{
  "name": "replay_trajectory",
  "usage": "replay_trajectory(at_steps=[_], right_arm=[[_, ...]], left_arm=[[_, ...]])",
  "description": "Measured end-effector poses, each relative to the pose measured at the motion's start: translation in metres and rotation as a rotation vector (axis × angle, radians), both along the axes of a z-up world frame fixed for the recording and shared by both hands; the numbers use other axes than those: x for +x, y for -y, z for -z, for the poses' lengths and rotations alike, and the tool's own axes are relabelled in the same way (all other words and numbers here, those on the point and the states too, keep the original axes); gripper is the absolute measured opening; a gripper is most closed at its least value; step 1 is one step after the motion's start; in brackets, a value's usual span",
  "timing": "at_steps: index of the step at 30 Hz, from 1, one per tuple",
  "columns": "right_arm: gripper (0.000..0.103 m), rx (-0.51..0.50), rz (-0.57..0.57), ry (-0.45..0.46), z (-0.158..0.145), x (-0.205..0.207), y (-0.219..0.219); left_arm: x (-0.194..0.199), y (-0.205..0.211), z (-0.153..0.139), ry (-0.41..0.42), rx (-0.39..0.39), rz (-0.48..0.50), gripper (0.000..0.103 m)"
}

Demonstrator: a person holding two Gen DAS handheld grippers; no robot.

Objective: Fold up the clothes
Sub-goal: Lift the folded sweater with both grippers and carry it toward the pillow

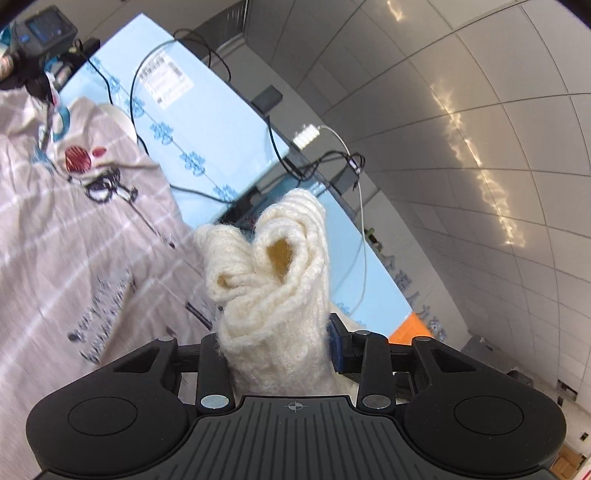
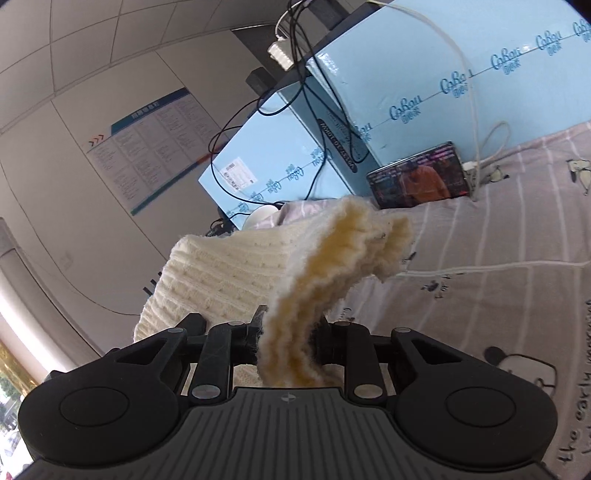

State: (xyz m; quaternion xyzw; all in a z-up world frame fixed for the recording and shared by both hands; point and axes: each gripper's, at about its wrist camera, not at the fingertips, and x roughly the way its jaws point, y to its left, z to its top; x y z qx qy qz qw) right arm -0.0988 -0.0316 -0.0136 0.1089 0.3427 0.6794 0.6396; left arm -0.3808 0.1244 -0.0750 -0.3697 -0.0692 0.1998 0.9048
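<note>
- Left wrist view: the left gripper (image 1: 275, 347) is seen closed on a bunched fold of the cream knit garment (image 1: 266, 266), which is pinched between the two fingers and rises in front of the camera in thick ribbed loops.
- The garment is held up above the striped bedsheet (image 1: 74, 221), which is printed with cartoon figures and lettering and fills the left side.
- Behind it, light blue boxes (image 1: 177, 110) draped with black cables (image 1: 207, 48) are seen, and a white power strip (image 1: 306, 136) lies beyond them.
- At the top left, the other handheld device with a small lit screen (image 1: 40, 27) is visible.
- Right wrist view: the right gripper (image 2: 286, 334) is likewise clamped on a layered edge of the same cream knit garment (image 2: 229, 266), whose yellowish inner face is turned toward the lens.
- The rest of the knit is spread to the left, above the striped bedsheet (image 2: 498, 258).
- A phone (image 2: 419, 175) with a lit screen is propped against the light blue boxes (image 2: 424, 74), with a white cable (image 2: 476, 122) plugged in beside it.
</note>
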Motion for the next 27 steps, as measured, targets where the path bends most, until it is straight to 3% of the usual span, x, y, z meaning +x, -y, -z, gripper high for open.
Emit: replay_trajectory(at_steps=[7, 10, 15, 18, 21, 26, 27], right_arm=[[0.021, 0.015, -0.06, 0.103, -0.011, -0.05, -0.105], [0.021, 0.04, -0.062, 0.119, -0.017, -0.064, -0.146], [0.021, 0.073, -0.038, 0.149, -0.025, -0.074, -0.204], [0.021, 0.067, -0.01, 0.133, -0.019, -0.07, -0.236], [0.021, 0.03, 0.015, 0.149, -0.006, -0.062, -0.268], [0.021, -0.042, 0.014, 0.15, 0.028, -0.047, -0.305], [0.022, -0.062, 0.014, 0.14, 0.037, -0.045, -0.309]], left_arm=[[-0.038, -0.053, -0.025, -0.048, 0.106, -0.197, 0.035], [-0.042, -0.075, -0.039, -0.095, 0.187, -0.254, 0.035], [-0.038, -0.121, -0.056, -0.148, 0.245, -0.298, 0.035], [-0.027, -0.145, -0.052, -0.186, 0.243, -0.327, 0.035], [-0.017, -0.164, -0.03, -0.212, 0.179, -0.336, 0.035], [-0.007, -0.178, -0.013, -0.387, 0.132, -0.401, 0.037], [-0.006, -0.18, -0.01, -0.422, 0.122, -0.414, 0.044]])
